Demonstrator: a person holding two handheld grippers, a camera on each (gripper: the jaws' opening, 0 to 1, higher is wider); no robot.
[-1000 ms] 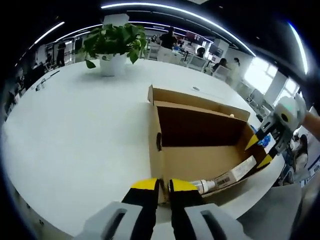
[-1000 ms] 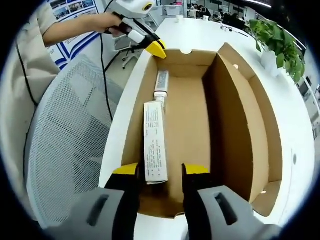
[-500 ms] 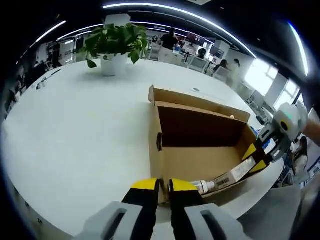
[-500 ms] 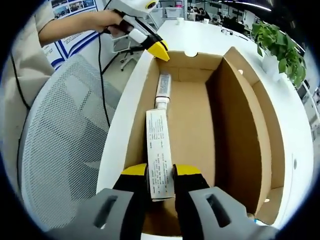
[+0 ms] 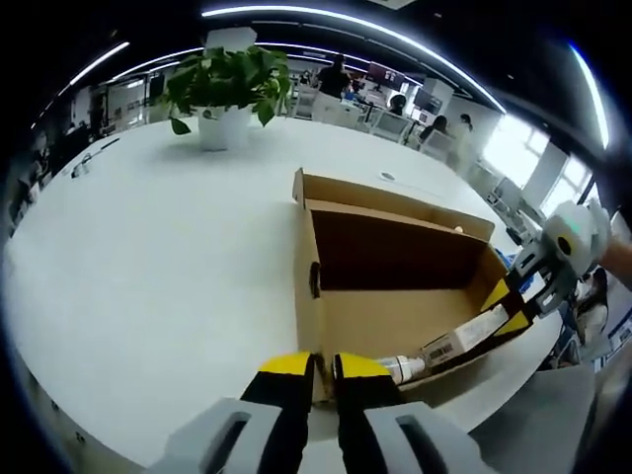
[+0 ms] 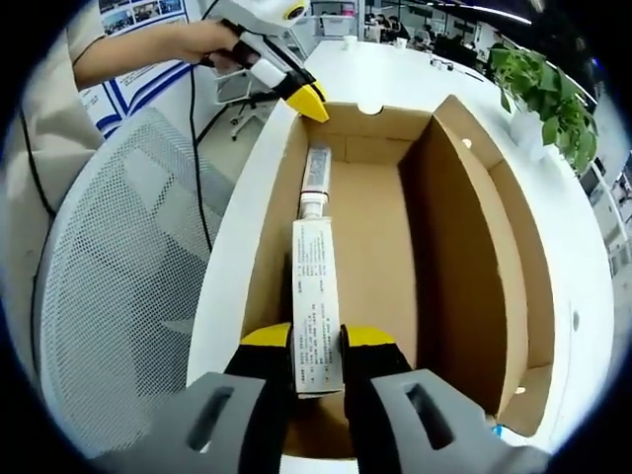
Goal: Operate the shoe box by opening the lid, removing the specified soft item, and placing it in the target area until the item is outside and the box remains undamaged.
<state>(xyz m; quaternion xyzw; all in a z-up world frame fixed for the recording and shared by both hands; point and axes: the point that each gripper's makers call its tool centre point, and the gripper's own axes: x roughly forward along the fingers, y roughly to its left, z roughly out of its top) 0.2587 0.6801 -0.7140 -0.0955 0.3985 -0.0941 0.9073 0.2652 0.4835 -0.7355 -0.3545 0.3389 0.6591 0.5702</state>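
- White table (image 5: 148,257) carries it all.
- Open cardboard shoe box (image 5: 395,286) sits near its edge.
- Potted plant (image 5: 222,94) stands well apart.

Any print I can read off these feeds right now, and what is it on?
Nothing reads clearly.
White label on the squeezable tube, held by the right tongs: lines of small print, too blurred to read.
Blue-and-white wall poster: diagram lines and text, too small.
Brown cardboard shoe box: no print visible.
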